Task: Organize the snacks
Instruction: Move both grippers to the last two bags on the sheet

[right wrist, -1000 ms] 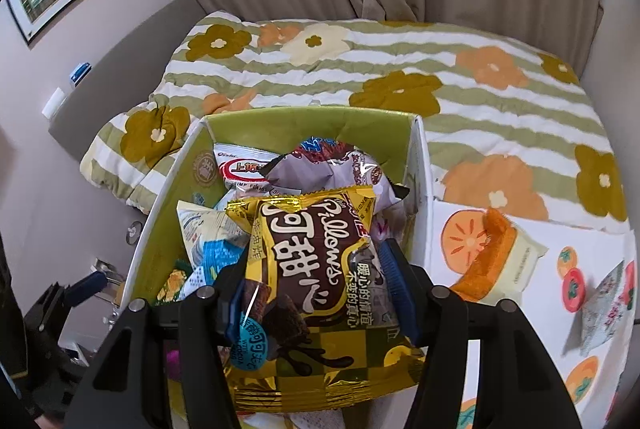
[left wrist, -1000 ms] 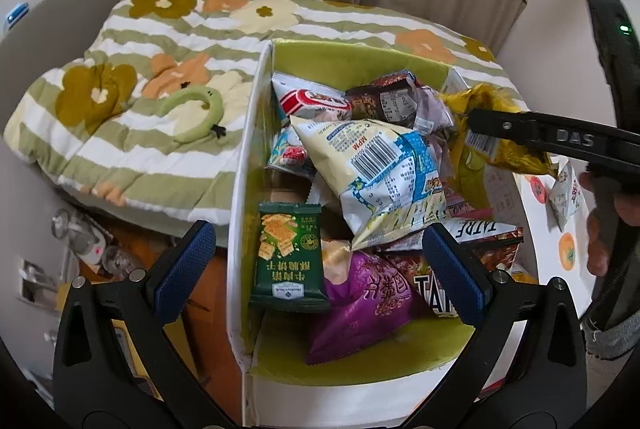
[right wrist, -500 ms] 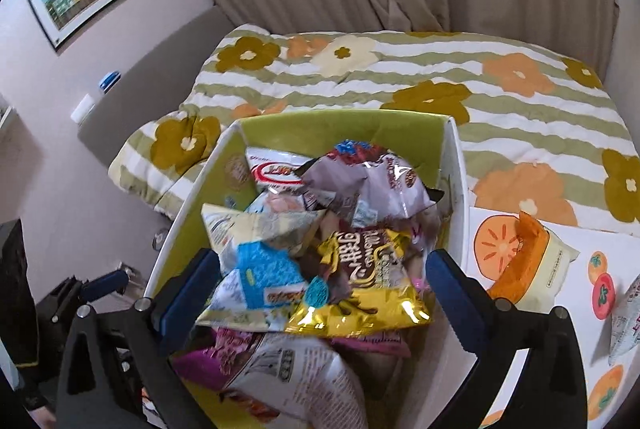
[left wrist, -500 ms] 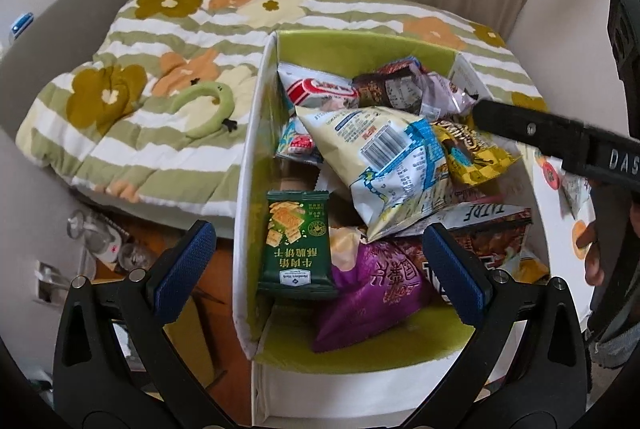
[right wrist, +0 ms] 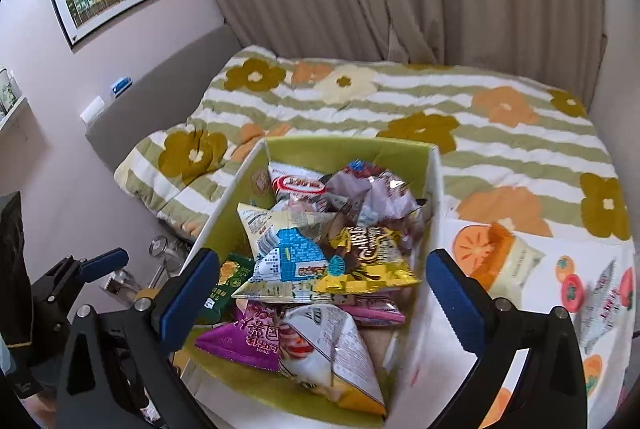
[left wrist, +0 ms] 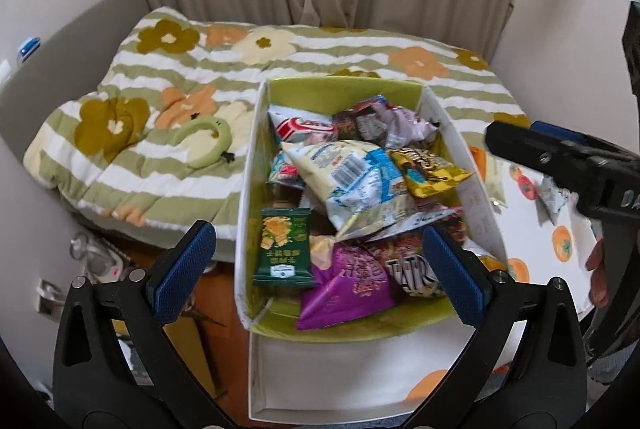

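A white box with a green lining (left wrist: 344,89) (right wrist: 344,149) is full of snack bags. A gold chocolate bag (left wrist: 430,171) (right wrist: 370,261) lies on top, beside a white and blue bag (left wrist: 356,177) (right wrist: 288,253). A green cracker pack (left wrist: 285,247) and a purple bag (left wrist: 346,287) (right wrist: 244,339) lie at the near end. My left gripper (left wrist: 320,269) is open and empty above the box's near end. My right gripper (right wrist: 320,293) is open and empty over the box; it shows from the side in the left wrist view (left wrist: 560,153).
The box stands next to a bed with a green striped flower quilt (left wrist: 160,101) (right wrist: 480,125). A green plush ring (left wrist: 208,141) lies on the quilt. A white cloth with orange fruit prints (right wrist: 560,269) holds an orange and cream pack (right wrist: 500,257) and a small silver packet (right wrist: 604,301).
My right gripper opened and let go of the gold chocolate bag, which now lies on top of the snacks in the box. Both grippers have drawn back and up from the box.
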`<state>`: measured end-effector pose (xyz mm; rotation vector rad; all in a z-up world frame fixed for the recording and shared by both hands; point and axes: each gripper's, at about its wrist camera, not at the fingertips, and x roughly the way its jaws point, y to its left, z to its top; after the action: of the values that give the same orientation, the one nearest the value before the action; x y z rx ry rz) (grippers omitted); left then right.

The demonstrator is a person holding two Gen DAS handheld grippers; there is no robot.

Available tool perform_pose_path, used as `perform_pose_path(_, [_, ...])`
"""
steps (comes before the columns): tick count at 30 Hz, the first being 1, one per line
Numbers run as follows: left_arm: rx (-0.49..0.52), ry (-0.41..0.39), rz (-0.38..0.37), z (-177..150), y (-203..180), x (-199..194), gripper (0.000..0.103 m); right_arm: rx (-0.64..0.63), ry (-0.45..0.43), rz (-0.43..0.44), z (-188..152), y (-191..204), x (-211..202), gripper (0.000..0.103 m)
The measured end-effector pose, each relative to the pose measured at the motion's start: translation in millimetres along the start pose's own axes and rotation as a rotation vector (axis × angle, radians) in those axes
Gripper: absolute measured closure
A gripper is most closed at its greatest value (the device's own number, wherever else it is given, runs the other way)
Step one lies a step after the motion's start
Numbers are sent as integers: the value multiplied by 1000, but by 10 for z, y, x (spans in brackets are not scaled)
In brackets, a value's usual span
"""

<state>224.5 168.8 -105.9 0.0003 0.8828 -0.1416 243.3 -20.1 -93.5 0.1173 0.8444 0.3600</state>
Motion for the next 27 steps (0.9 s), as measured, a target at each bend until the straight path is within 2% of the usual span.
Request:
perform_pose_path(7, [66, -54, -76, 90, -348, -153, 1, 49, -104, -89, -114, -212, -564, 0])
perform_pose_path(15, [177, -99, -172, 314, -1077, -145, 1, 148, -224, -288, -298, -772, -1157, 0])
perform_pose_path(20, [228, -96, -202, 457, -1617, 25, 1, 144, -330, -412, -411, -1118, -1407, 0])
perform_pose_path(23, [243, -59, -211, 557, -1960, 255, 1, 147, -317, -425, -431, -1384, -1429, 0])
perform_pose_path(27, [268, 4, -212, 666, -2372, 622, 1, 166, -209, -408, -435, -1743, -1342, 0])
